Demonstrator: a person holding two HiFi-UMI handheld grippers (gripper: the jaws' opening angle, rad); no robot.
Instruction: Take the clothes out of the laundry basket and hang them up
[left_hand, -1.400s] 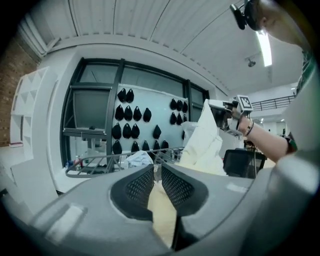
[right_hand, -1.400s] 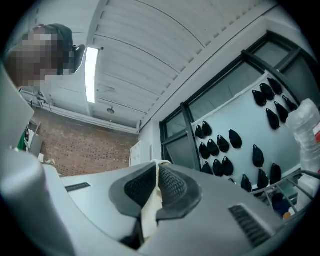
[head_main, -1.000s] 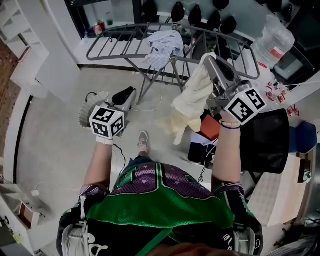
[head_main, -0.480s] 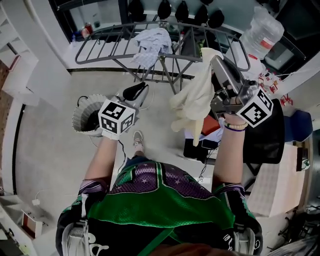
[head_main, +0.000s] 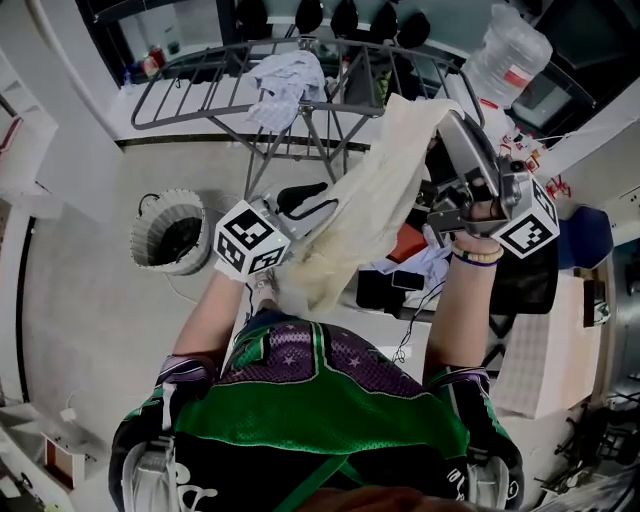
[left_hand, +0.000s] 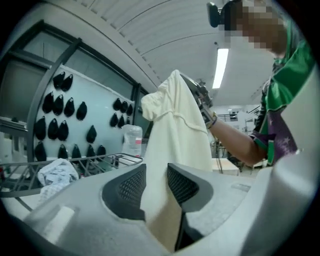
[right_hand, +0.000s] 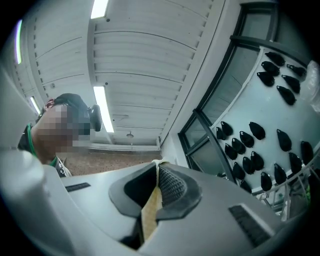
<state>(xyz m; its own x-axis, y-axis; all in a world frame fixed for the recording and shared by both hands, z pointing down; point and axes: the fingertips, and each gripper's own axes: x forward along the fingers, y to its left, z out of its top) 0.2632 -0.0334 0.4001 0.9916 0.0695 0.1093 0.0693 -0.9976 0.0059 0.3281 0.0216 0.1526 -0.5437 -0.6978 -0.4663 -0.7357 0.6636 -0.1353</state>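
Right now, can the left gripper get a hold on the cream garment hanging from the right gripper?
Probably yes: the cream garment hangs between the fingers of the left gripper, which have just been opening and don't pinch it. Nothing blocks them. The right gripper grips its upper end.

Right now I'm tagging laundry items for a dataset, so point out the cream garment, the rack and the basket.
cream garment (head_main: 362, 208), head view, middle of the stretched fabric.
rack (head_main: 185, 90), head view, rails of its left wing.
basket (head_main: 142, 246), head view, left side of its wall.
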